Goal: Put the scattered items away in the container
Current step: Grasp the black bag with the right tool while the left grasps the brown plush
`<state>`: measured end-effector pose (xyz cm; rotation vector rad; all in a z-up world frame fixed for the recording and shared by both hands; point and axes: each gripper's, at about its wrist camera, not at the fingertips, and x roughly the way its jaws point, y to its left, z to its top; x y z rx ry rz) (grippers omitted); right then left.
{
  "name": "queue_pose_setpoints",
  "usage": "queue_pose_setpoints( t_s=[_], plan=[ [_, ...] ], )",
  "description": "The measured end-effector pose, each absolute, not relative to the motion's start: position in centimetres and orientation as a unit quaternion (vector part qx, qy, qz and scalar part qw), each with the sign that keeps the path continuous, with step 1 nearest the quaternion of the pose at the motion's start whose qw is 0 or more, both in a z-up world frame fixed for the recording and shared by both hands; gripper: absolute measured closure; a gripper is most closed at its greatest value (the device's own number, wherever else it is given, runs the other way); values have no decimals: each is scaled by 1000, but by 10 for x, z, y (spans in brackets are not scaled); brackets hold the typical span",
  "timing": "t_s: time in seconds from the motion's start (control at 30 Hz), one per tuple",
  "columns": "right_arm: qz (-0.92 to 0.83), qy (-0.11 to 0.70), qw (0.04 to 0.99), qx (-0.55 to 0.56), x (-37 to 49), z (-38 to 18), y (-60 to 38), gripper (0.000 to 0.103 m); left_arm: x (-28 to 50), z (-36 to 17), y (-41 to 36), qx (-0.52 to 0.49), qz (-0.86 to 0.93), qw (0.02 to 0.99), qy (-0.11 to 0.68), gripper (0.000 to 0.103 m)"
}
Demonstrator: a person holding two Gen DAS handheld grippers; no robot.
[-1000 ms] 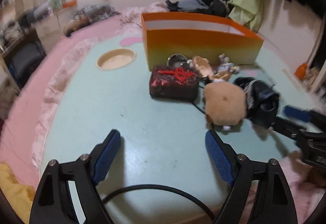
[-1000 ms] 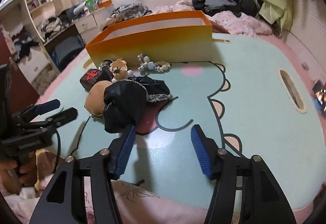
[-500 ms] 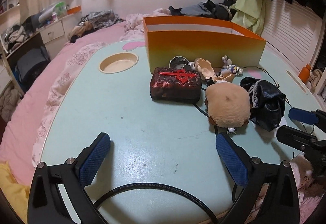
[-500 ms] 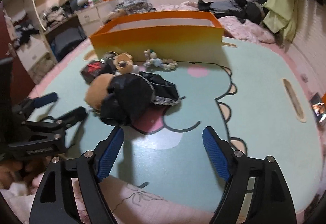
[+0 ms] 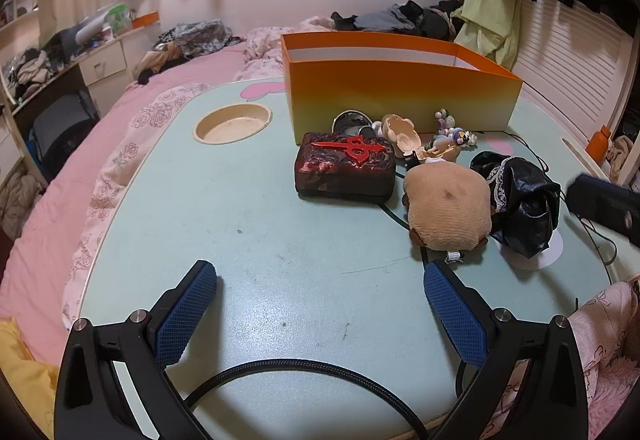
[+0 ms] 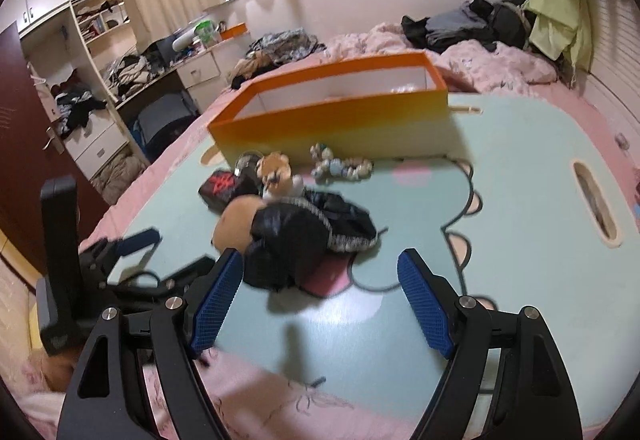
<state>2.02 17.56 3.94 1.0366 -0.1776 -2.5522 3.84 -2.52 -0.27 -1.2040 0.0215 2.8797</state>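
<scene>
Left of centre in the left wrist view, the left gripper (image 5: 320,310) stands spread wide over bare table (image 5: 248,207). At centre lie the dark red case (image 5: 345,168), tan plush toy (image 5: 448,209) and black cloth (image 5: 524,205), with the orange box (image 5: 400,87) behind them. The right gripper (image 6: 320,302) is spread too, empty.
</scene>
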Motion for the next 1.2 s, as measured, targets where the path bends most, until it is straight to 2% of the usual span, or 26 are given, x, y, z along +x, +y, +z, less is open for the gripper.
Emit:
queue_pose_setpoints(
  t_s=[0.27,0.5,0.53,0.6,0.63,0.67,0.83,1.2],
  plan=[
    [-912,-65,158,372,-10,46,163,23,38,-3,-25,-386,923,10,7,0],
    [-896,-43,151,416,-23,25,151,24,39,-4,-25,-386,922,10,7,0],
    [-891,-49,156,423,-25,21,152,26,39,-4,-25,-386,922,10,7,0],
    [-893,-51,147,422,-25,18,156,52,39,-4,-25,-386,923,10,7,0],
    [-896,-47,142,419,-24,17,157,55,39,-4,-25,-386,923,10,7,0],
    [-896,-48,145,416,-22,15,159,66,39,-3,-25,-385,923,10,7,0],
    [-906,-91,158,383,-5,16,175,69,40,-3,-25,-381,924,12,6,0],
    [-934,-161,108,299,13,36,208,69,41,23,-9,-351,933,79,-20,0]
  ],
)
